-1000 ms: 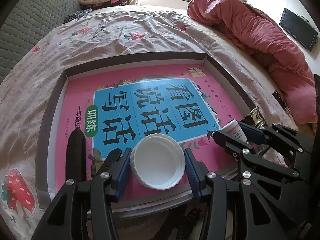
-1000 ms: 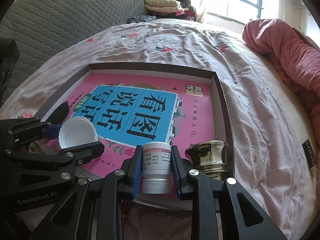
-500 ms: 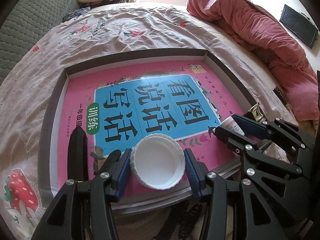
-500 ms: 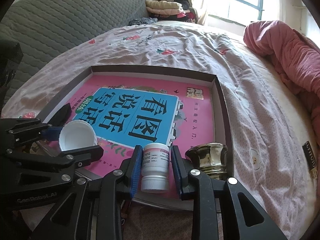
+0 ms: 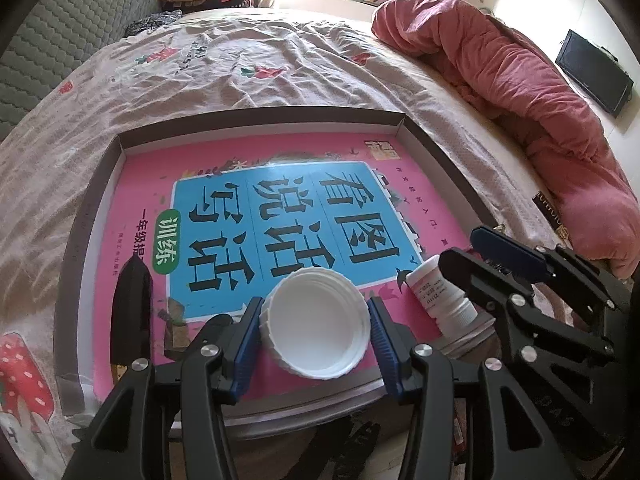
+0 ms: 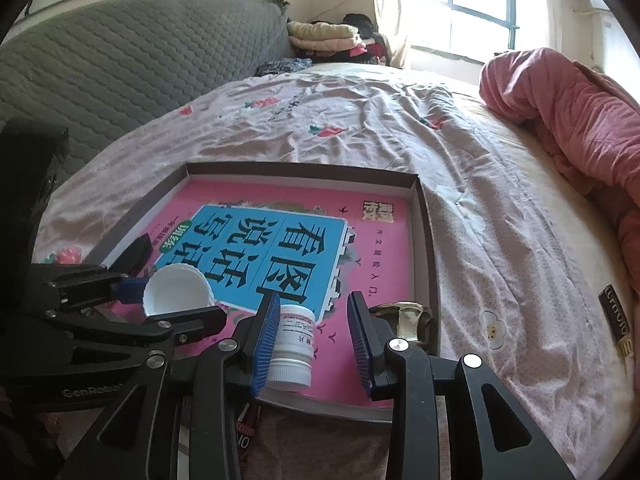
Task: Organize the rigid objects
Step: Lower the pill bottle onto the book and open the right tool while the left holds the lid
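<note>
A shallow brown tray [image 5: 260, 114] [image 6: 300, 168] lies on the bed with a pink and blue book [image 5: 280, 152] inside it. My left gripper [image 5: 314, 336] is shut on a white lid [image 5: 316, 322] [image 6: 176, 290], held open side up over the tray's near edge. A small white bottle [image 6: 292, 344] [image 5: 440, 296] lies on the book, cap towards me. It sits between the jaws of my right gripper [image 6: 314, 298] [image 5: 466, 248], which are opening. The bottle leans by the left pad, with a clear gap on its right.
A gold cup-like object [image 6: 404, 316] stands in the tray's near right corner. A black object [image 5: 132, 304] lies along the tray's left side. A pink blanket [image 5: 520, 92] is heaped on the right. A black card [image 6: 616, 320] lies on the sheet.
My right gripper's jaws have spread away from the white bottle, which now rests on the book. The left gripper still holds the lid in the same place.
</note>
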{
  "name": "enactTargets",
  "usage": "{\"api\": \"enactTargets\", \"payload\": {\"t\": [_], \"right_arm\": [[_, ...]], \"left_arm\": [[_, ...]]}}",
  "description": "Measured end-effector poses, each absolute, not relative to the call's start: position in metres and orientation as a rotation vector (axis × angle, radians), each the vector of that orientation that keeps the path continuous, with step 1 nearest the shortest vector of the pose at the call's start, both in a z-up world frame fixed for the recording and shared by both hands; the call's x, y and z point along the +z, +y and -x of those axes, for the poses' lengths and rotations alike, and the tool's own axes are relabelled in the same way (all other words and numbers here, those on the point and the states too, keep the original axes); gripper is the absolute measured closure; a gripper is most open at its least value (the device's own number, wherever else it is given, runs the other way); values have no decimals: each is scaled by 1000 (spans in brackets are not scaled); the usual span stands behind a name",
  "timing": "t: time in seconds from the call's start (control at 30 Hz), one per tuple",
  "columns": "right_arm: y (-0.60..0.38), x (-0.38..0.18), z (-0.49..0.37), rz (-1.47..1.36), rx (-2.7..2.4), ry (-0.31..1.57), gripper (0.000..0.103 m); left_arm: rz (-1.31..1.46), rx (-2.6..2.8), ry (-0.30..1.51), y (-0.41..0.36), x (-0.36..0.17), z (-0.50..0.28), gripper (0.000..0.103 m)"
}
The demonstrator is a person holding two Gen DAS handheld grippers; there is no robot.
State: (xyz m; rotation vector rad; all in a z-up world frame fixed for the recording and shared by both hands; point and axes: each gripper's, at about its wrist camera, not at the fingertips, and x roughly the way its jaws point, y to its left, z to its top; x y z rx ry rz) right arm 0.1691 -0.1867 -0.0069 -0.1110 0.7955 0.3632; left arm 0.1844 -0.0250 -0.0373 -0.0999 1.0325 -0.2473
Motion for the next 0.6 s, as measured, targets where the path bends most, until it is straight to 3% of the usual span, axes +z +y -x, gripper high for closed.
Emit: {"api": "enactTargets", "payload": {"t": [0.13,0.2,0.6], "right_arm": [[-191,-3,-168,101,360,778,64],[-193,-1,-168,97,355,771,57],[-215,4,-171,15,304,759,53]], "left_arm": [[39,-225,1040,-31,-38,-184,52],[-1,-201,1044,-35,-38,-184,52],[50,-205,1053,-29,-38,-184,52]]}}
